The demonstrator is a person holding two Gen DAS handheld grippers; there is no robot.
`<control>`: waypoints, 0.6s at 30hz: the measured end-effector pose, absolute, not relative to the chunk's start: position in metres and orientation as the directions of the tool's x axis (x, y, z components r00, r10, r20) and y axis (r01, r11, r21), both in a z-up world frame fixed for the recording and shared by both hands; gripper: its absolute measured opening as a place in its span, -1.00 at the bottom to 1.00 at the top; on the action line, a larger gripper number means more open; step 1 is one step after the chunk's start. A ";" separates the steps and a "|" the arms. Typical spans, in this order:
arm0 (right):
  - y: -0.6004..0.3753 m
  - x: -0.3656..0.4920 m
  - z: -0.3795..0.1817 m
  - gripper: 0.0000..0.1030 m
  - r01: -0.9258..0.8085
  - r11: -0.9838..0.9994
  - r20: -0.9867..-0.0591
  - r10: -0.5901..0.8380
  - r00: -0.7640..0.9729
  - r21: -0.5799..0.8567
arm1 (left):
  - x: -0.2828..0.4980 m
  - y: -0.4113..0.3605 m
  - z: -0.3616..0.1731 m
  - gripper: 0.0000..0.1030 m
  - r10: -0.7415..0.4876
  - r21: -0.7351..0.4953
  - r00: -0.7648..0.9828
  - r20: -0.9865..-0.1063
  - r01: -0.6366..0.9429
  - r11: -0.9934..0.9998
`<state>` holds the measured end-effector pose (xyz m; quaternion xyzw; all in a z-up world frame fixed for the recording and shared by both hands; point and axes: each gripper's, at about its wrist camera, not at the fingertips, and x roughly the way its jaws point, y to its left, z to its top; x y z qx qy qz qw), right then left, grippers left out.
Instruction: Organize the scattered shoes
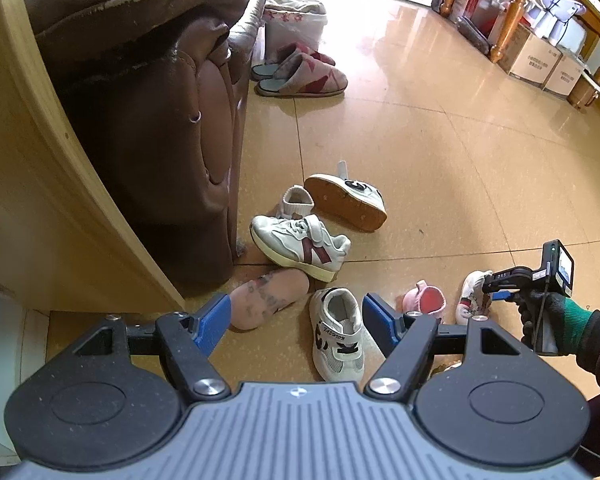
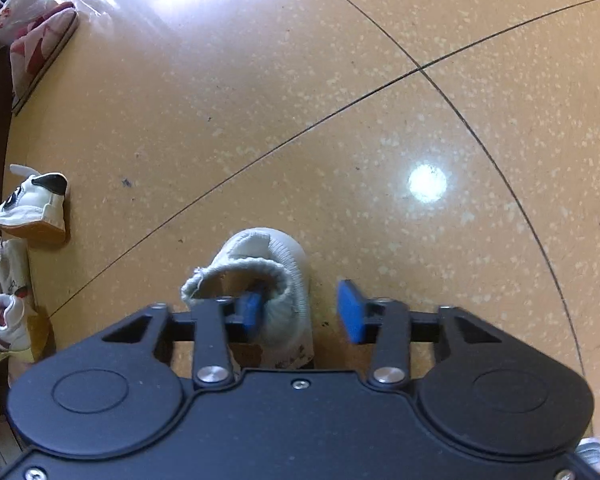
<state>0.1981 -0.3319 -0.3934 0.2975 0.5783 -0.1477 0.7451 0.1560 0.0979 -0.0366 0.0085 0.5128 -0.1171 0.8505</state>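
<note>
White little shoes [image 1: 300, 246] lie mixed up on the shiny tan floor [image 1: 440, 152] by the brown sofa [image 1: 148, 120]. Left gripper [image 1: 296, 320] hangs wide open above one. Right gripper [image 2: 302, 310] is open, one finger inside a grey shoe [image 2: 260, 276]. Boxes [image 1: 540, 60] sit far off.

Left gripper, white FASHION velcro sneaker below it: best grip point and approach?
Straddle the white velcro sneaker across its padded collar, from above. It sits upright on its sole, opening up, and lies between the open left gripper fingers.
</note>
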 end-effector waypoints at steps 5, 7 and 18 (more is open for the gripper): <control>-0.323 0.205 -0.391 -0.77 0.498 0.822 -0.947 0.144 0.289 0.277 | 0.154 0.100 -0.034 0.40 -0.186 -0.103 0.452 -0.872 0.202 0.974; -0.321 0.208 -0.382 -0.77 0.460 0.842 -0.943 0.154 0.294 0.281 | 0.153 0.101 -0.031 0.40 -0.187 -0.103 0.458 -0.869 0.201 0.974; -0.321 0.206 -0.342 -0.77 0.403 0.863 -0.930 0.177 0.321 0.303 | 0.138 0.117 -0.010 0.40 -0.177 -0.098 0.502 -0.846 0.180 0.979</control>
